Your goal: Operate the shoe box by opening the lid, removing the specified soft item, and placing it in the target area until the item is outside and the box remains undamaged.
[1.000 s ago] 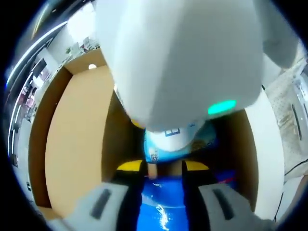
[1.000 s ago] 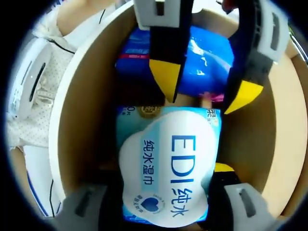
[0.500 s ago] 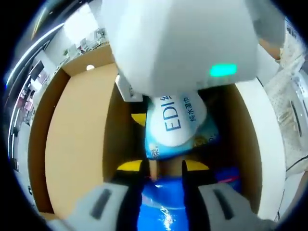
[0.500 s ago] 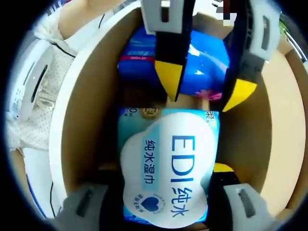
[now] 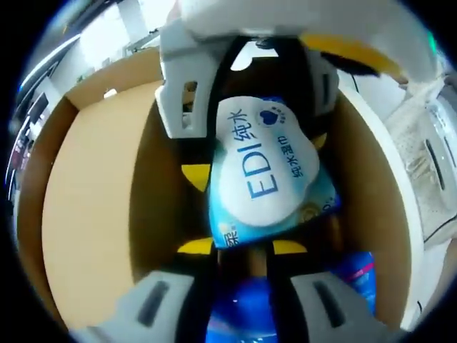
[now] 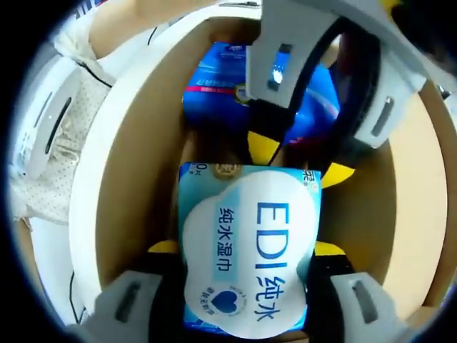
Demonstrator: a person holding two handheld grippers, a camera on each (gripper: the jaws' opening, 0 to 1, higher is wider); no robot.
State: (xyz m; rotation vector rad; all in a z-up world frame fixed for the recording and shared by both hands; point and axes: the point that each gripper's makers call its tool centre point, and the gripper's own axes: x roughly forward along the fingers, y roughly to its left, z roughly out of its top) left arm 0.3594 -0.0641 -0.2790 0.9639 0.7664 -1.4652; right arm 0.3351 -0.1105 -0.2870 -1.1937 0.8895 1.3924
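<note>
Both my tongs are down inside the open box (image 6: 107,171) right now. My right gripper (image 6: 243,250) has its 2 jaws pinching the wipes pack (image 6: 246,250) from either side, label facing up at the camera. In the left gripper view the same pack (image 5: 268,175) sits just past my left gripper (image 5: 243,248), whose yellow-tipped jaws stand a little apart with nothing between them. A blue pack (image 6: 214,86) lies on the box floor beyond the wipes, under the left gripper (image 6: 300,161).
</note>
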